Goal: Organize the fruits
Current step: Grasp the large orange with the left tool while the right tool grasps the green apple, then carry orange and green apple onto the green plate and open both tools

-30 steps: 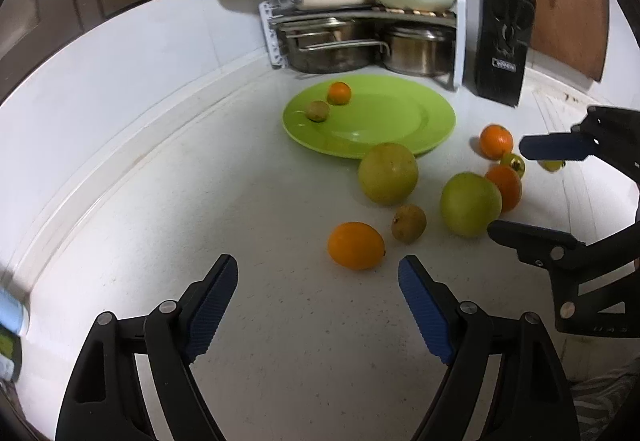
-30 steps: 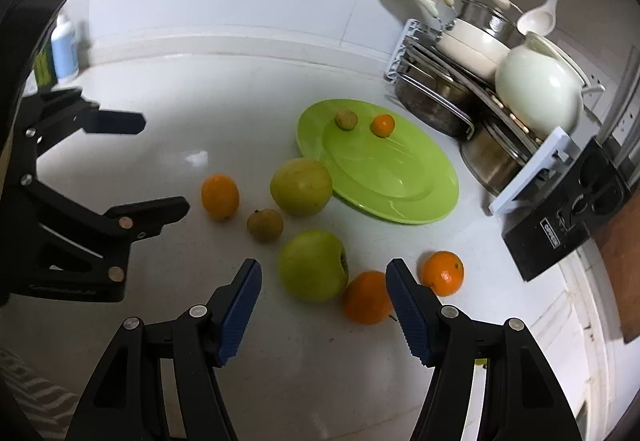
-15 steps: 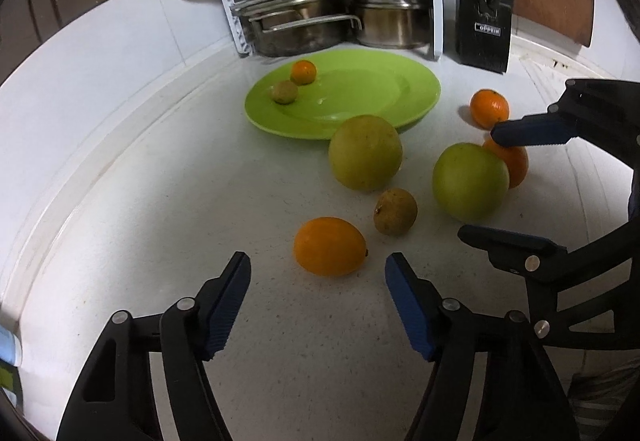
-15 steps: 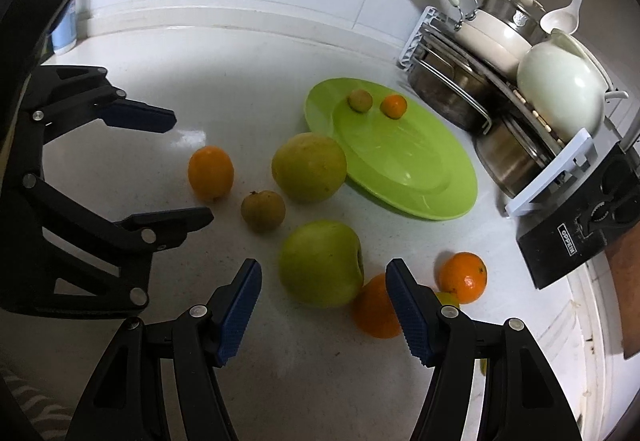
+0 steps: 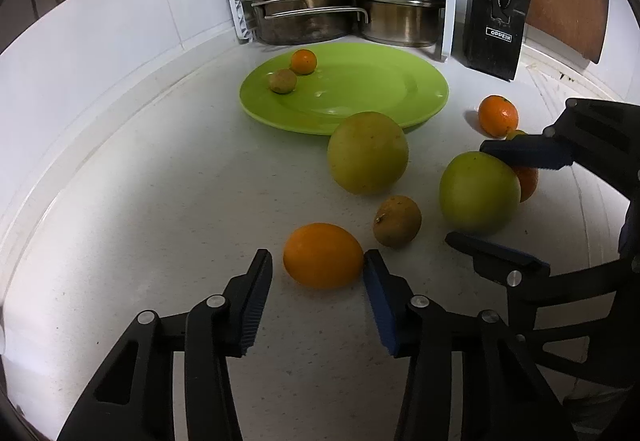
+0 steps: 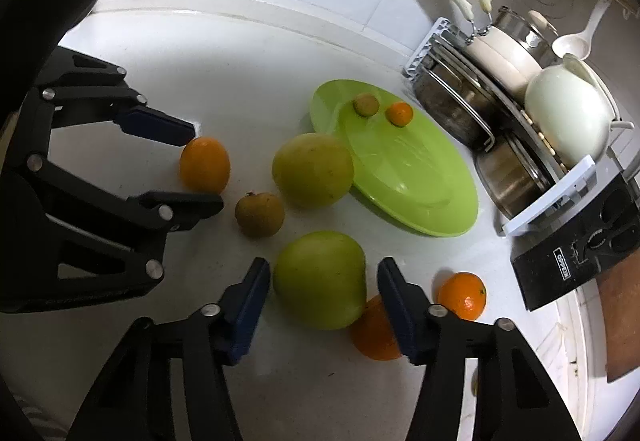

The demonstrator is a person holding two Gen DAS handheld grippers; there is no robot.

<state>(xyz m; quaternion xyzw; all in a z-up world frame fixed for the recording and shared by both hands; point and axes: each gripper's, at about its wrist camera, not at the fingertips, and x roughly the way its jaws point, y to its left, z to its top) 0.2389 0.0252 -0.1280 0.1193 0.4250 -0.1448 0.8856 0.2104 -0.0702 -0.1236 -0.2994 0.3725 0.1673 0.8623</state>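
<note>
On the white counter [image 5: 152,201], an orange [image 5: 322,255] is being closed on by the left hand-held gripper [image 5: 316,273]; one pad is touching. A green apple [image 6: 320,279] is being closed on by the right hand-held gripper [image 6: 322,291], not yet pinched.

orange [image 6: 376,333] half hidden behind right finger

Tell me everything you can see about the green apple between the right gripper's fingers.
The green apple is large, round, smooth and yellow-green, and rests on the white counter. The right gripper straddles it with jaws closing; one pad sits at its side, the other looks just clear. An orange nestles against its far side, partly hidden.
</note>
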